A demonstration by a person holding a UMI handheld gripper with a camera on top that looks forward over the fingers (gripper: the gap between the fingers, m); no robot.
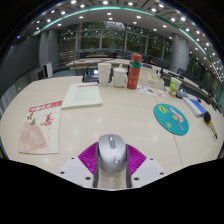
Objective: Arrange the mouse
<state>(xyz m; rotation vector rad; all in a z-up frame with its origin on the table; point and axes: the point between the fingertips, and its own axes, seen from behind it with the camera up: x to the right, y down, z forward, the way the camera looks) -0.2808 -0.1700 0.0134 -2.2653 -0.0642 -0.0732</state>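
Note:
A grey computer mouse (111,153) sits between my two fingers, its nose pointing away from me. Both magenta pads (89,157) press against its sides, so my gripper (111,166) is shut on the mouse. The mouse is held just above the near part of the pale table (110,115). A round teal mouse mat (171,119) lies on the table beyond and to the right of the fingers.
A red and white leaflet (41,127) lies ahead to the left, and a white booklet (82,95) beyond it. An orange bottle (134,71) and white cups (119,76) stand at the table's far side. Small items and a pen (210,123) lie far right.

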